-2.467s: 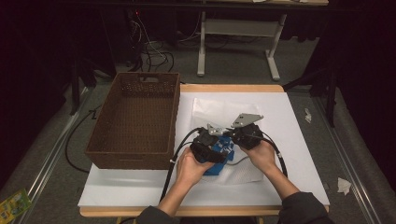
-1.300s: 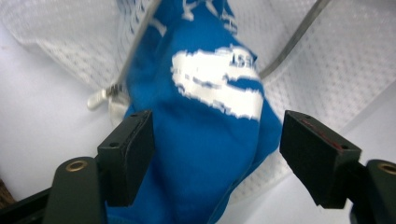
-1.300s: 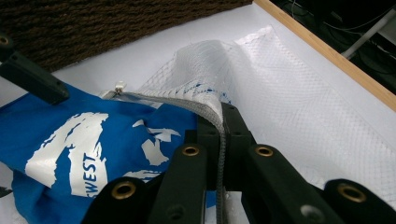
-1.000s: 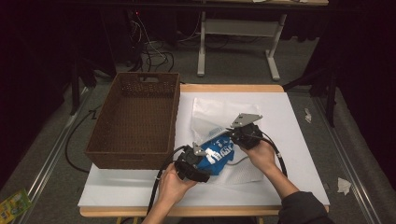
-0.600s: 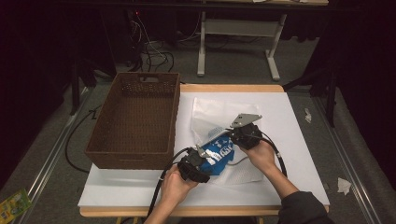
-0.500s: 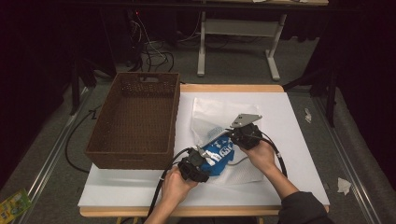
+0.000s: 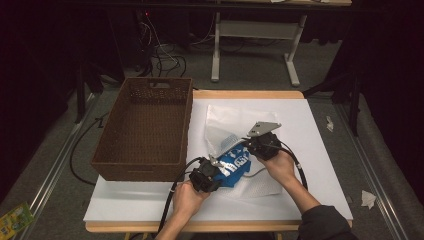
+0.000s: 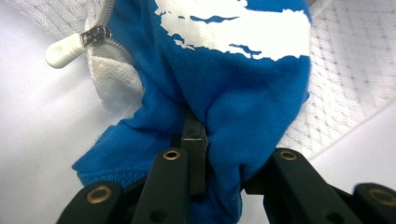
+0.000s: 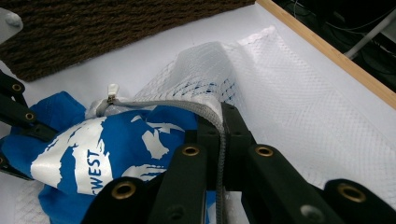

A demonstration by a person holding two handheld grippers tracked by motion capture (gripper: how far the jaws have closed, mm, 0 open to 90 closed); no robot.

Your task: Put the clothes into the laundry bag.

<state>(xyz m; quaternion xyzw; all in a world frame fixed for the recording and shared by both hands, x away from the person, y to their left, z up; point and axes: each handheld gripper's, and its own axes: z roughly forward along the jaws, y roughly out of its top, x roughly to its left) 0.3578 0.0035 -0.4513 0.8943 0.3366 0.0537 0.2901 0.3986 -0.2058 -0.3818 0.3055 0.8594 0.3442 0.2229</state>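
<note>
White tabletop [image 7: 310,130] up close: our left gripper [image 7: 206,176] is clamped on a bunched fold of the blue shirt [image 7: 234,162], which sits half out of the mesh laundry bag [image 7: 227,125] mid-table. Right gripper [image 7: 261,145] pinches the bag's grey zipper edge [image 9: 177,106]. Floppy, light stuff, so we'd grab thick folds; the wicker basket [image 7: 145,127] sits beyond.

Blue garment [image 7: 235,165] partly inside mesh bag [image 7: 227,125]; print wording possibly cut off.
</note>
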